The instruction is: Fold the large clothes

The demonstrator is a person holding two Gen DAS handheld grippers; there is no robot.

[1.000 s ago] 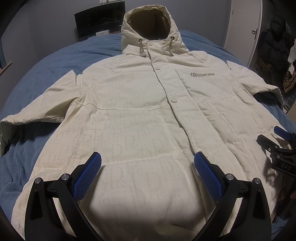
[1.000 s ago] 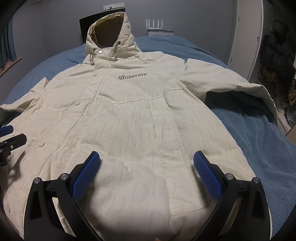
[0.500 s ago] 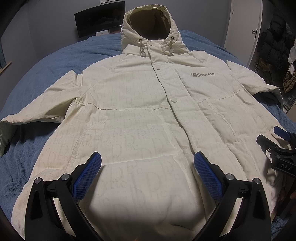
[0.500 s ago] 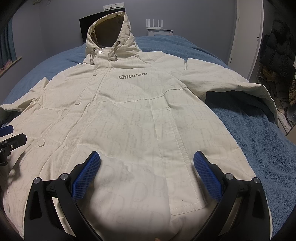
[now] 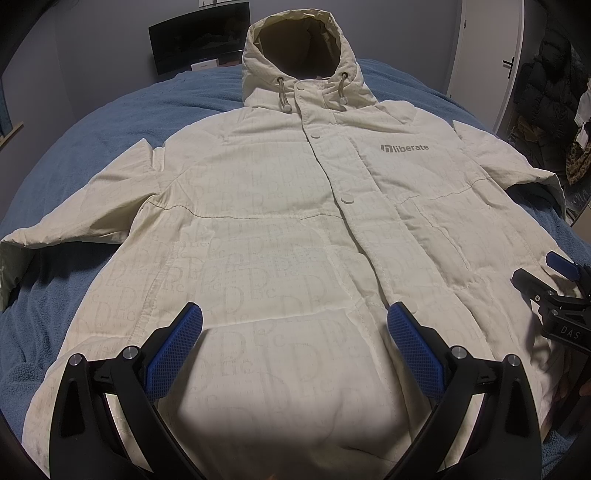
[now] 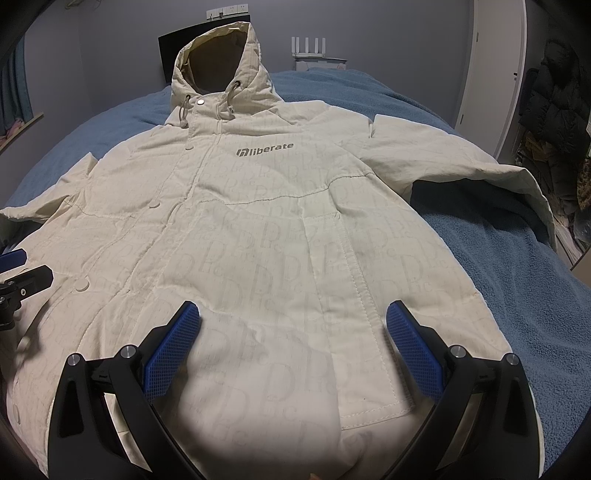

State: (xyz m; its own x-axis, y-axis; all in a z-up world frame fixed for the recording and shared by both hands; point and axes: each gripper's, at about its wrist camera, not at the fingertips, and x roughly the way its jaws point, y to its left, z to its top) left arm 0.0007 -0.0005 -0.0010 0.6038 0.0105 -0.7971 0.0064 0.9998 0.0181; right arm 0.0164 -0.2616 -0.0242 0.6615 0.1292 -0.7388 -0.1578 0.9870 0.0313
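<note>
A cream hooded jacket [image 5: 280,229] printed "liberate" lies face up, sleeves spread, on a bed covered by a blue blanket [image 5: 110,122] in a grey-walled room, a dark monitor [image 5: 199,35] left of its hood and a white door [image 5: 487,55] at right. Over the hem, the left hand-held gripper [image 5: 294,343] and right hand-held gripper [image 6: 293,341] hover wide open, empty.

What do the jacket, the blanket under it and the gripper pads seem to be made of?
Jacket: probably padded woven fabric, matte cream; it looks puffy, with stitched seams.
Blanket: likely fleece or terry, blue, with a fuzzy nap.
Pads: probably rubber or plastic, blue, with a fine grid texture.
</note>
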